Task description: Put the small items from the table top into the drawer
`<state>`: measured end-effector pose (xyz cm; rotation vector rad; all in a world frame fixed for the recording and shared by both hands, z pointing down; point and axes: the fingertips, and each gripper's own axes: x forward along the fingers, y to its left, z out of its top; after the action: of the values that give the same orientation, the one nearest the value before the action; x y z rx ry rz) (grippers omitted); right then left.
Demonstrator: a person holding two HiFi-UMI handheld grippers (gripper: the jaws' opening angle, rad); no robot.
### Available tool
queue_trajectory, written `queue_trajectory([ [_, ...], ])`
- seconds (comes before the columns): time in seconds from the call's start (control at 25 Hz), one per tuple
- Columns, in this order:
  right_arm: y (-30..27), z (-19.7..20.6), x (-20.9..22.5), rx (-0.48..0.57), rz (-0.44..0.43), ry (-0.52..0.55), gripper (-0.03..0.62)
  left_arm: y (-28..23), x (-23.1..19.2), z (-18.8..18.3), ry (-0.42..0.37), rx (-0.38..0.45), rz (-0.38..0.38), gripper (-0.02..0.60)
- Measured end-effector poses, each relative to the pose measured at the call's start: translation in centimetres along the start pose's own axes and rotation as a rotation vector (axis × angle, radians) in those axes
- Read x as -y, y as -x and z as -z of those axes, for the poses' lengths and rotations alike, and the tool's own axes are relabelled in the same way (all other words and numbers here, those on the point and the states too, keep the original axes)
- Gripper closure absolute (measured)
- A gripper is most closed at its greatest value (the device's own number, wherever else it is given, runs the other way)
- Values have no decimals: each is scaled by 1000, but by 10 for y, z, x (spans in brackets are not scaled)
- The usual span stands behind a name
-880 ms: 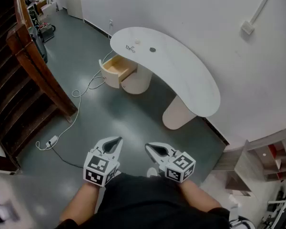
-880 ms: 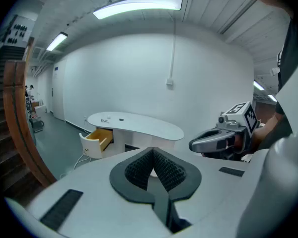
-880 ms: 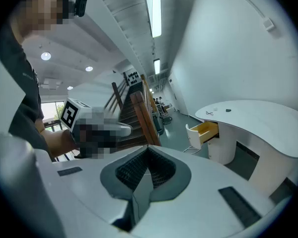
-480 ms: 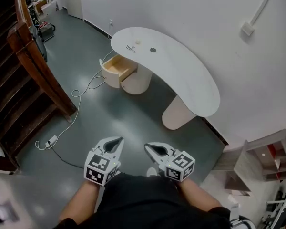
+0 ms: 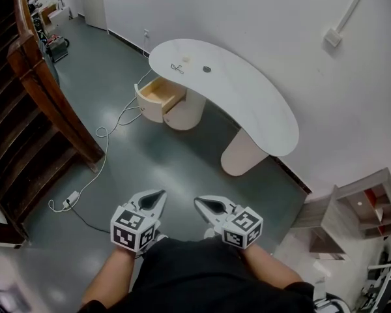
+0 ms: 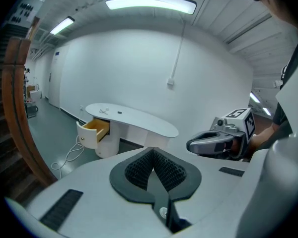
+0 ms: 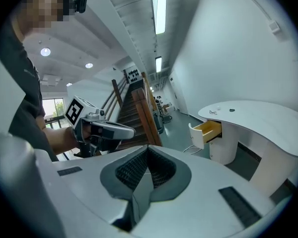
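Drawer (image 5: 158,94) front toward the staircase (image 5: 27,132)

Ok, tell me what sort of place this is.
Probably a workspace or studio, not a home: a white curved table with an open drawer stands against a bare wall on a grey floor, near a wooden staircase, with strip lights overhead.

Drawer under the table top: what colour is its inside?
The drawer is light tan wood inside; head view shows it best.
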<state>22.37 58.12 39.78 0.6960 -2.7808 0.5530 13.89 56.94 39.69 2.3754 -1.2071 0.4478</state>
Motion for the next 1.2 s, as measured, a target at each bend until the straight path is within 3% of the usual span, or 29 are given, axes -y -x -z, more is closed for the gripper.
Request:
queue_trajectory([
  [0.28, -20, 18, -22, 0, 55, -50, 599, 20, -16, 20, -98, -31, 16, 566],
  [0.52, -28, 10, -23, 5, 92, -72, 599, 32, -33, 20, -62, -26, 35, 566],
  [0.88, -45, -1, 1, 20, 102, -76, 599, 11, -49, 13, -62, -5, 35, 566],
  [1.04, -56, -7, 30, 32, 101, -98, 599, -7, -60, 11, -66, -28, 29, 566],
  [1.2, -71, -36, 70, 79, 77, -115, 599, -31, -81, -15, -71, -26, 6, 566],
])
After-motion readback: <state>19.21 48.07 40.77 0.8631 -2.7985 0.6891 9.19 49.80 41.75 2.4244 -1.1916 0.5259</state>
